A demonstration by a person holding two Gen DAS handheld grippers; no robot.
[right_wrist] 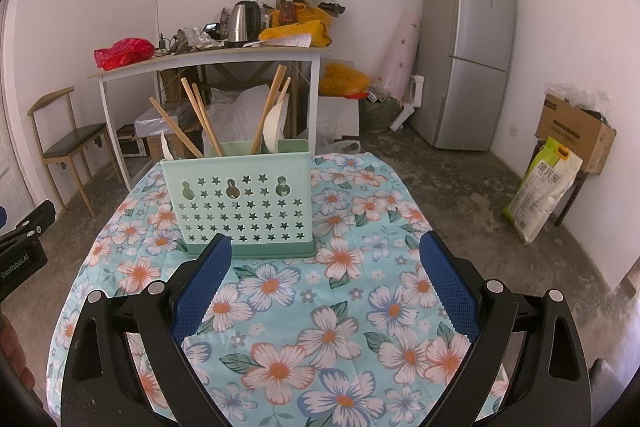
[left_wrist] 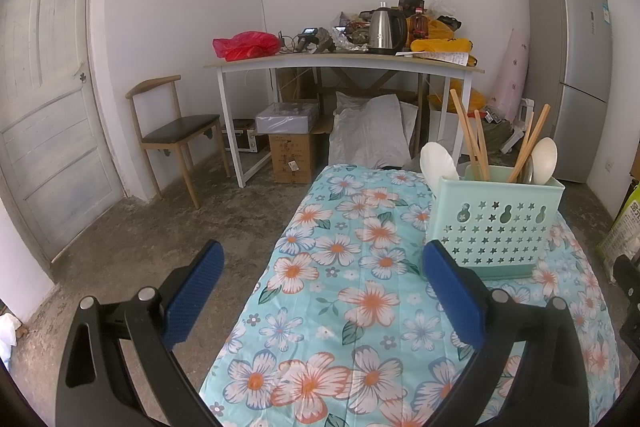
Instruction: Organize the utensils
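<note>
A mint-green utensil holder (left_wrist: 496,227) (right_wrist: 242,201) with star-shaped holes stands upright on the floral tablecloth (left_wrist: 352,291) (right_wrist: 320,307). Wooden chopsticks (left_wrist: 470,135) (right_wrist: 200,121) and white spoons (left_wrist: 438,163) (right_wrist: 274,127) stick out of its top. My left gripper (left_wrist: 324,263) is open over the cloth, its right finger just left of the holder. My right gripper (right_wrist: 326,255) is open too, hovering in front of the holder with nothing between its pads. In the right wrist view, the left gripper's body (right_wrist: 24,239) shows at the left edge.
Beyond the cloth-covered table stand a cluttered desk (left_wrist: 344,61) (right_wrist: 208,57) with a kettle (left_wrist: 386,29), a chair (left_wrist: 176,131) (right_wrist: 68,143), boxes below, a grey fridge (left_wrist: 570,67) (right_wrist: 468,47), a rice bag (right_wrist: 540,187) and a door (left_wrist: 44,87). Bare concrete floor surrounds the table.
</note>
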